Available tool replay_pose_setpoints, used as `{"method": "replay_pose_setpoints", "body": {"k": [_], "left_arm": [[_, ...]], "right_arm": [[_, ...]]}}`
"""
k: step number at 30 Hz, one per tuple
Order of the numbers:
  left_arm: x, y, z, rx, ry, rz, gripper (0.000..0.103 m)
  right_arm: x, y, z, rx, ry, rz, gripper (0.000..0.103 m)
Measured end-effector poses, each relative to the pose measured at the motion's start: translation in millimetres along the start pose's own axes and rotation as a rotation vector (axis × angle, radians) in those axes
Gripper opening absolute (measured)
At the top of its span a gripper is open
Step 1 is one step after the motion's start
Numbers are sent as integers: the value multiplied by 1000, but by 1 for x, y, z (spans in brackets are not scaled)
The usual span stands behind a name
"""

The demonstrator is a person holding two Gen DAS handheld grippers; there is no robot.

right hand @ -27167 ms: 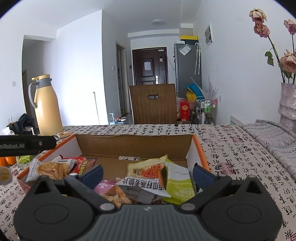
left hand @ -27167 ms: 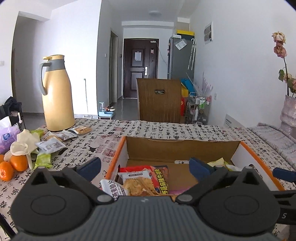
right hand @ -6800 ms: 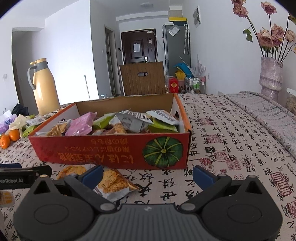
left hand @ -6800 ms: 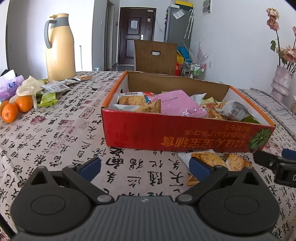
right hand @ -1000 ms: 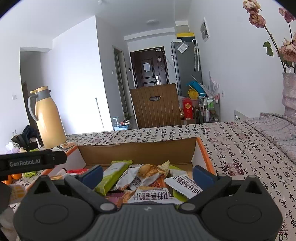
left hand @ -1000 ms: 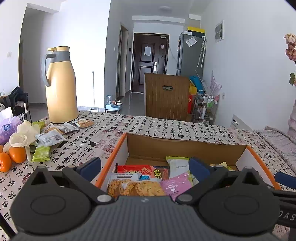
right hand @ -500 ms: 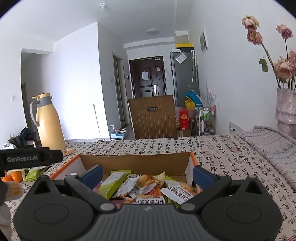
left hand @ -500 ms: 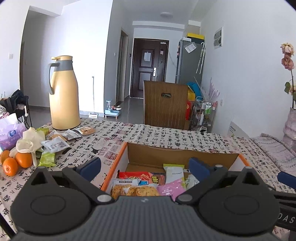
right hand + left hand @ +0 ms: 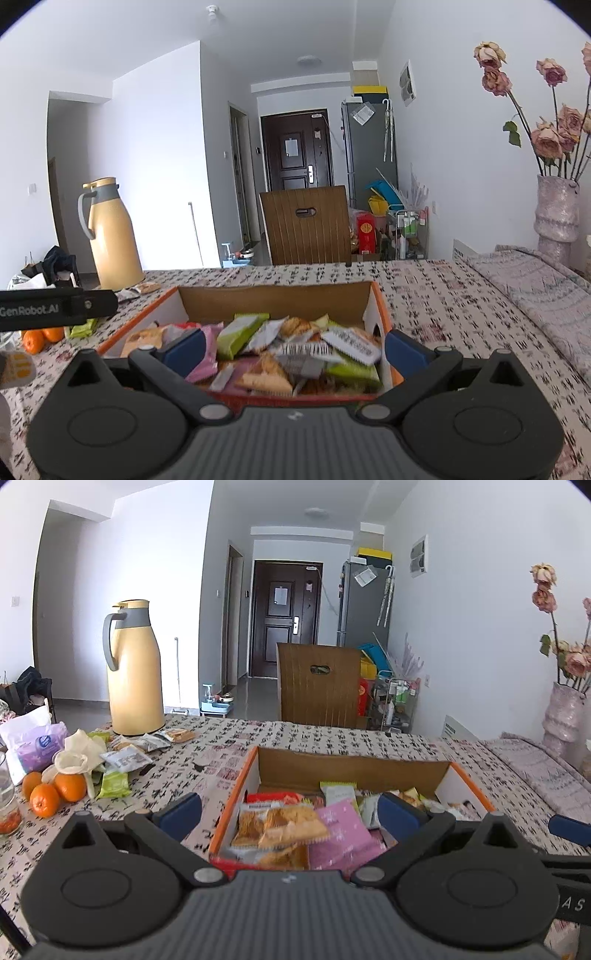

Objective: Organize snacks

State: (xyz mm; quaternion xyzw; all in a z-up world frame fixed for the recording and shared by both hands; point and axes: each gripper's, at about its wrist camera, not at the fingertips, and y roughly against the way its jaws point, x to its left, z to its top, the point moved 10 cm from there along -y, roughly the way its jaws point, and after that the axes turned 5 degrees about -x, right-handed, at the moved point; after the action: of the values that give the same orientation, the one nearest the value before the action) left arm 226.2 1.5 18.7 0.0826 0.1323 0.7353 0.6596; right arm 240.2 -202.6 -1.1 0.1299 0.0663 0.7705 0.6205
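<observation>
Cardboard with an orange rim and a red front forms the snack box (image 9: 406, 766), which sits at the lower centre of both wrist views on a table (image 9: 221, 746) covered in a cloth printed with black characters. Snack packets fill the box: in the left wrist view a clear packet of brown biscuits (image 9: 280, 825) lies at the near left beside a pink packet (image 9: 343, 830), and in the right wrist view a green packet (image 9: 238, 332) and white printed wrappers (image 9: 351, 343) are heaped toward the right end. The left gripper (image 9: 290, 812) hangs above the near edge of the box with its blue-padded jaws spread wide and nothing between them. The right gripper (image 9: 293, 347) is also over the near edge, jaws wide apart and empty.

At the left of the frame in the left wrist view, several loose packets (image 9: 125, 758) lie on the table near three oranges (image 9: 53, 794) and a purple tissue pack (image 9: 35, 744). A tall yellow thermos jug (image 9: 135, 672) stands behind them. A wooden chair back (image 9: 319, 685) rises beyond the far table edge, and a vase of dried roses (image 9: 556, 214) stands at the right.
</observation>
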Motion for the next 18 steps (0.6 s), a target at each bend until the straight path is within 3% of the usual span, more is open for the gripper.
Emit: {"method": "replay_pose_setpoints", "body": {"k": [18], "left_arm": [[2, 71, -46, 35, -45, -58, 103]], "right_arm": [[-3, 78, -51, 72, -17, -13, 103]]}}
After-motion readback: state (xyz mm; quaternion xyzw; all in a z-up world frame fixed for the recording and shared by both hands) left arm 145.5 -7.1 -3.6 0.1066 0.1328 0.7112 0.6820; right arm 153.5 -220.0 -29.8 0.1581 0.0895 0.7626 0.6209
